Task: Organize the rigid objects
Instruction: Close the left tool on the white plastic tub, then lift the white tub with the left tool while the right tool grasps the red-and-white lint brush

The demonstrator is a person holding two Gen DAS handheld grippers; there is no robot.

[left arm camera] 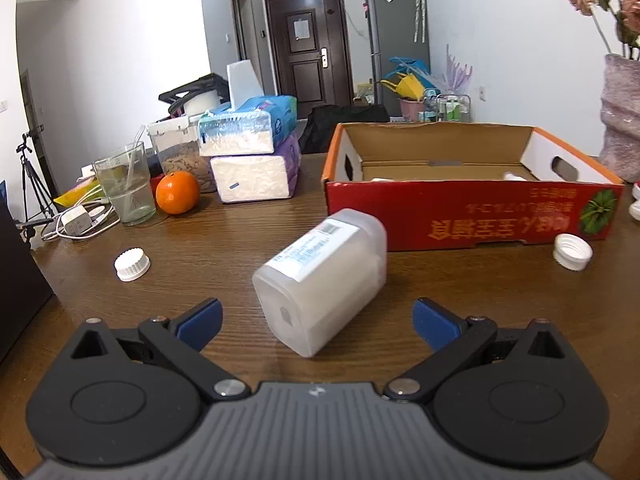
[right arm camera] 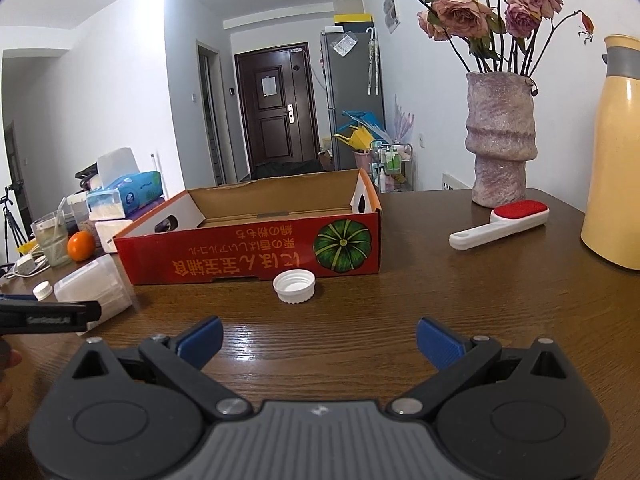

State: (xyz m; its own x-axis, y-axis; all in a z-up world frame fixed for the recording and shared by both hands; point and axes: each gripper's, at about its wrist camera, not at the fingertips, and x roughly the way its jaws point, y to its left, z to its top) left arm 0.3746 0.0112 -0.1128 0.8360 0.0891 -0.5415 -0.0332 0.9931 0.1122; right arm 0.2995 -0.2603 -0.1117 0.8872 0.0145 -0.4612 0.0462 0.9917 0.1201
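left gripper (left arm camera: 318,322): jaws spread wide, empty, straddling the near end of the jar without touching it.
right gripper (right arm camera: 318,342): wide apart too, holding nothing, hovering over bare table (right arm camera: 440,300) just near of the open cap.
jar (left arm camera: 324,280): translucent white plastic, lying on its side, base toward the left gripper, label up; sits just near of the red cardboard box (left arm camera: 472,216).
handling: looks light, maybe empty; rigid but thin walls may flex. Smooth and round-cornered, so likely slippery and prone to rolling.
grip: across the flat sides mid-body, moderate squeeze.
caps: ridged cap (left arm camera: 132,265) far left of jar; open cap (right arm camera: 295,287) in front of box. Small, stiff, pinch by the rim.
box contents: mostly hidden.
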